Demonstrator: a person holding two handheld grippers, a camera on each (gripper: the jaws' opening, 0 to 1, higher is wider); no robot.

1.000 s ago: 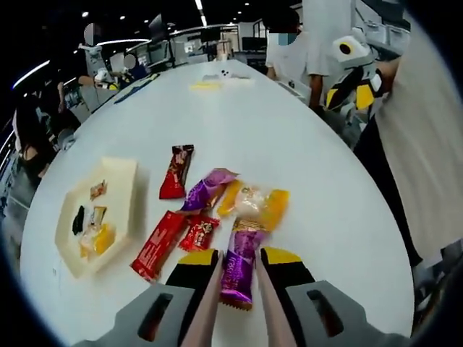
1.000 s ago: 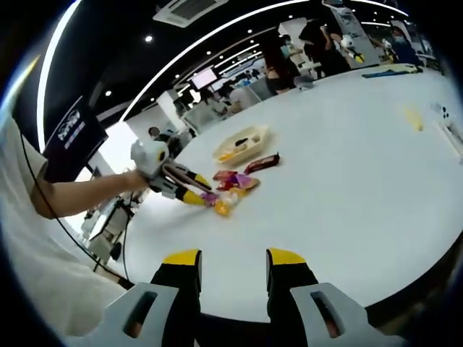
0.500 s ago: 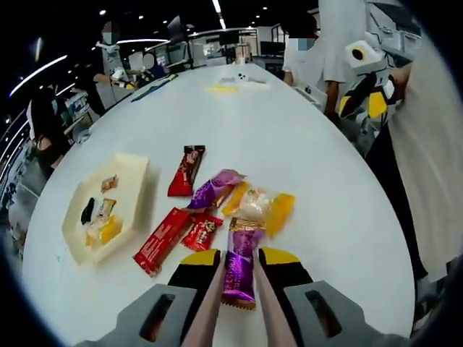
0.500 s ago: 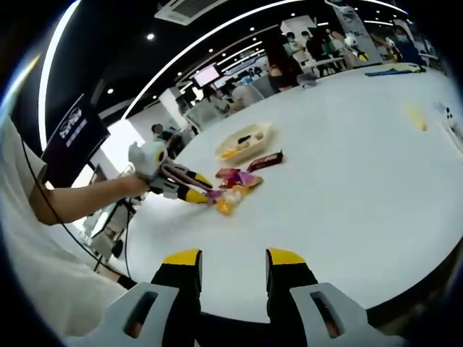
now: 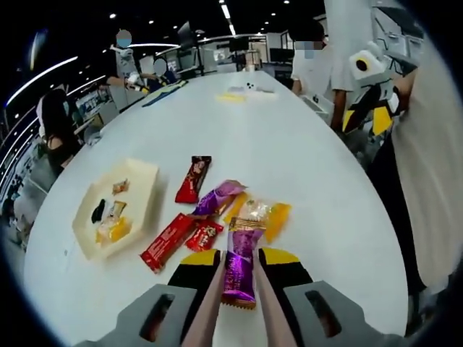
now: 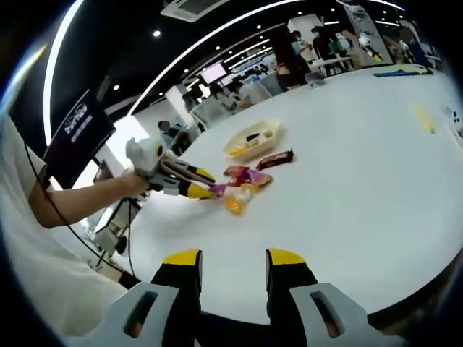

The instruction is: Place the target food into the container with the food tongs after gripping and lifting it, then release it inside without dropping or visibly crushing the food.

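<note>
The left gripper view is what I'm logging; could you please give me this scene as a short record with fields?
held item: purple snack packet, between the tongs in the left gripper
container: cream tray, left of the snack pile, already holding a few small sweets
loose snacks: red bar, dark red bar, yellow packet
surface: white table
right gripper: open, holding nothing, above the table edge

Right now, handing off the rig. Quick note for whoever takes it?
Left gripper: shut on the purple snack bar, held through tong arms.
Right gripper: open, holding nothing, back from the pile.
Cream tray sits left of the pile on the white table, with a few small snacks inside.
Done: bar gripped.
Left: carry it to the tray, release gently inside. Red bars and the yellow packet stay on the table.
</note>
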